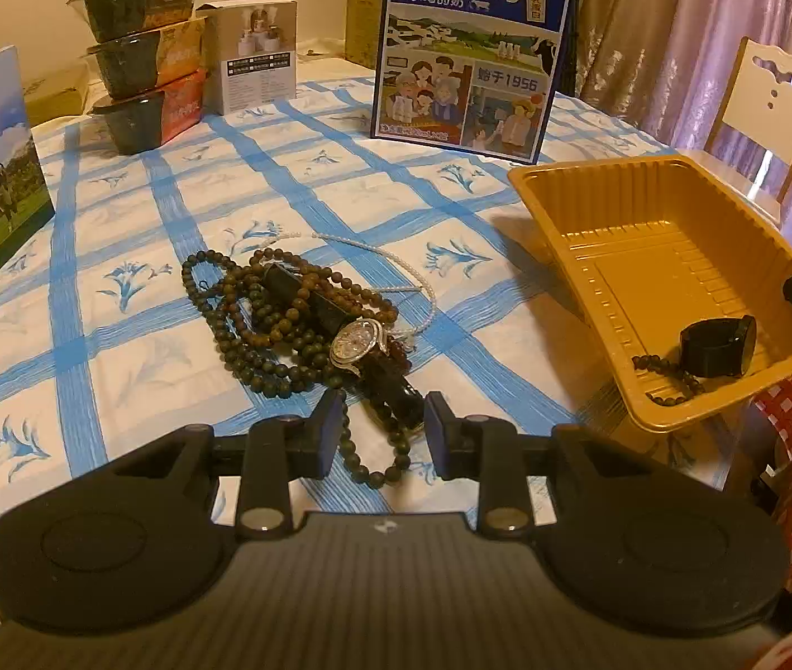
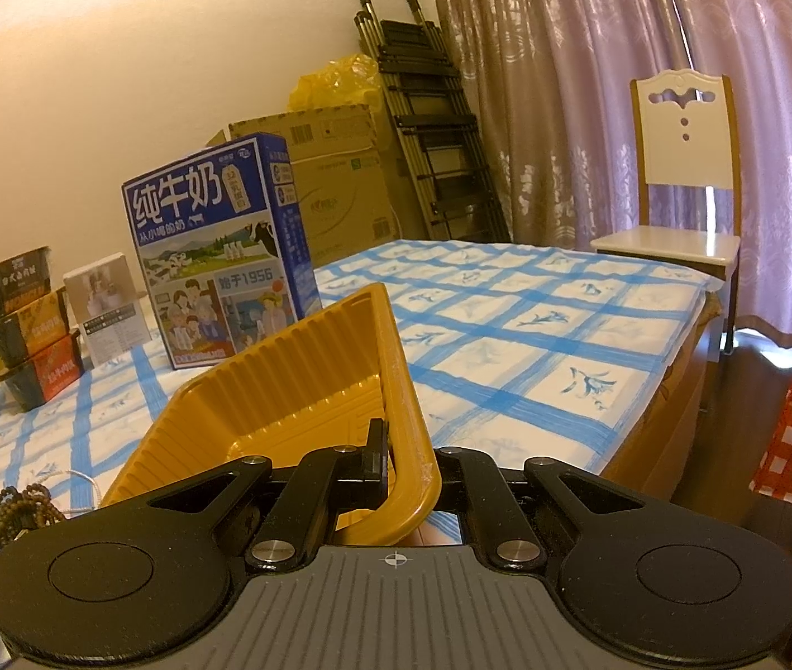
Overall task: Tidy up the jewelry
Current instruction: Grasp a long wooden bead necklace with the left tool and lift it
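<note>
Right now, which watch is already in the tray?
The black watch, lying in the near corner of the gold tray beside a bead strand. The silver-faced watch is on the tablecloth in the bead pile, just ahead of the open left gripper.

White tablecloth (image 1: 306,128) with blue grid and lily motifs, golden-yellow ribbed tray (image 1: 647,245), dark brown-green bead strands (image 1: 262,324), black watch (image 1: 723,346), blue milk carton (image 1: 468,50) at 12 o'clock

Checked tablecloth (image 1: 117,335): bead pile (image 1: 295,318), milk carton (image 1: 468,50), stacked bowls (image 1: 139,61), possibly noodles.
</note>
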### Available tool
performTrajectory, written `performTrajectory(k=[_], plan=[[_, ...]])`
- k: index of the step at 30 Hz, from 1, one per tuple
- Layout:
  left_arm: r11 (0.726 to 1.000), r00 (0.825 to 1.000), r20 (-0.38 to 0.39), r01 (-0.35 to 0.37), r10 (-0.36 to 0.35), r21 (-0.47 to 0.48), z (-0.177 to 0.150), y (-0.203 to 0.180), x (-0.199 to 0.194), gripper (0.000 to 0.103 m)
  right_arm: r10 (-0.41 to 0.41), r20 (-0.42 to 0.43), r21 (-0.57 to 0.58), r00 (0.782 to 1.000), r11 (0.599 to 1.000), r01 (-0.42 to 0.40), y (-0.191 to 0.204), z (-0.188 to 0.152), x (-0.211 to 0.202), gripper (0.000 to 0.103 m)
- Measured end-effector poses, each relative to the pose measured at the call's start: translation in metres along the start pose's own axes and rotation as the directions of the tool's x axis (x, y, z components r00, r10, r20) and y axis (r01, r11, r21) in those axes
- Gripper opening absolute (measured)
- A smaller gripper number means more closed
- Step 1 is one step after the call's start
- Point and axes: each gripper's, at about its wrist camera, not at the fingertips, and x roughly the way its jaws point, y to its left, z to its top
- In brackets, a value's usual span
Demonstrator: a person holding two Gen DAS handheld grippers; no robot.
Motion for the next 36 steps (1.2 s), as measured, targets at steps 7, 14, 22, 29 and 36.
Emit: performTrajectory(k=[7, 14, 22, 29, 36], plan=[[0.999, 0.999, 0.03, -0.031, 0.029, 0.043, 0.008, 0.008, 0.011, 0.028, 0.0, -0.001, 0.001, 1.0, 1.0, 0.0, -0.001, 0.0, 0.0, 0.006], [0.986, 0.995, 0.052, -0.093, 0.087, 0.135, 0.027, 0.032, 0.042, 0.028, -0.001, -0.001, 0.0, 1.0, 1.0, 0.001, -0.001, 0.0, 0.0, 0.006], [0.973, 0.999, 0.032, -0.049, 0.043, 0.226, 0.033, 0.042, 0.072, 0.025, -0.002, -0.004, 0.001, 1.0, 1.0, 0.002, -0.002, -0.001, -0.001, 0.006], [0.965, 0.998, 0.029, -0.058, 0.053, 0.257, 0.032, 0.042, 0.081, 0.006, -0.002, -0.005, 0.002, 1.0, 1.0, 0.002, -0.002, 0.0, 0.0, 0.006], [0.973, 0.994, 0.093, -0.073, 0.053, 0.22, 0.054, 0.055, 0.052, 0.006, -0.002, -0.007, 0.005, 1.0, 1.0, 0.002, -0.004, -0.002, -0.002, 0.006]])
